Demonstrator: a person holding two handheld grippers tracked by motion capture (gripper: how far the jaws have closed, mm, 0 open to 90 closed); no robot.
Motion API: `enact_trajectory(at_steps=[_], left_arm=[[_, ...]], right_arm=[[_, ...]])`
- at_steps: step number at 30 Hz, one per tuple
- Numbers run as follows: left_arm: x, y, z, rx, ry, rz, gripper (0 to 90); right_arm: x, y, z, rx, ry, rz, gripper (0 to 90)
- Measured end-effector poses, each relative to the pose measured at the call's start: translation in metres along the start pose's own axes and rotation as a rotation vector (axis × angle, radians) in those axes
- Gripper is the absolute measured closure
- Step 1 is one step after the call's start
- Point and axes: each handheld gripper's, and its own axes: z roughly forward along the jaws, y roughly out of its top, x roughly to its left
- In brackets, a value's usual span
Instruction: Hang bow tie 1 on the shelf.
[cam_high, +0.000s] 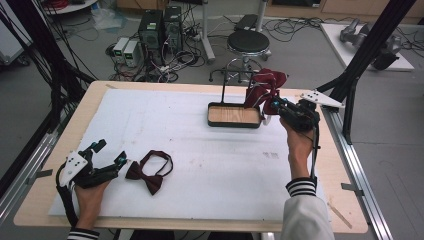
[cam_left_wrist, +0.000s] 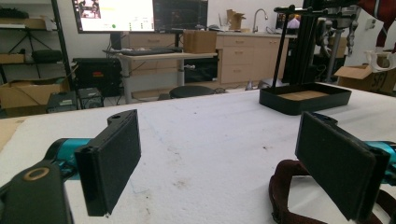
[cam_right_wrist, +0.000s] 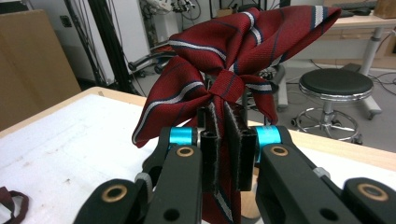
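Fingers of the right gripper (cam_right_wrist: 224, 154) are pinching the striped bow tie (cam_right_wrist: 224, 60) above the tray (cam_high: 234, 122); the left gripper (cam_left_wrist: 224, 158) is gaping, empty, beside the dark bow tie (cam_high: 149, 172), probably next.

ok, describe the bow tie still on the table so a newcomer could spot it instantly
Start at the white mat covering the table and go to its near left part, next to the open left gripper. The bow tie lies flat there, dark maroon and plain, strap looped behind it. The other tie, held up in the right gripper by the tray, is brighter red and striped.
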Motion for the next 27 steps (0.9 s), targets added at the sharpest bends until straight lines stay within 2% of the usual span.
enact_trajectory(at_steps=[4,5,8,20,24,27], left_arm=[[0.000,0.000,0.000,0.001,-0.001,0.001,14.7],[0.000,0.000,0.000,0.000,-0.001,0.001,14.7],[0.000,0.000,0.000,0.000,0.000,0.000,14.7],[0.000,0.000,0.000,-0.001,0.000,0.000,14.7],[0.000,0.000,0.000,-0.001,0.000,0.000,14.7],[0.000,0.000,0.000,0.000,0.000,0.000,14.7]], right_arm=[[0.000,0.003,0.003,-0.006,-0.007,-0.002,84.8],[-0.002,0.007,0.004,-0.013,-0.006,0.019,84.8],[-0.003,0.012,0.006,-0.035,-0.003,0.018,84.8],[-0.005,0.018,0.013,-0.037,-0.007,0.014,84.8],[-0.008,0.020,0.017,-0.042,-0.012,0.039,84.8],[-0.011,0.021,0.019,-0.039,-0.014,0.039,84.8]])
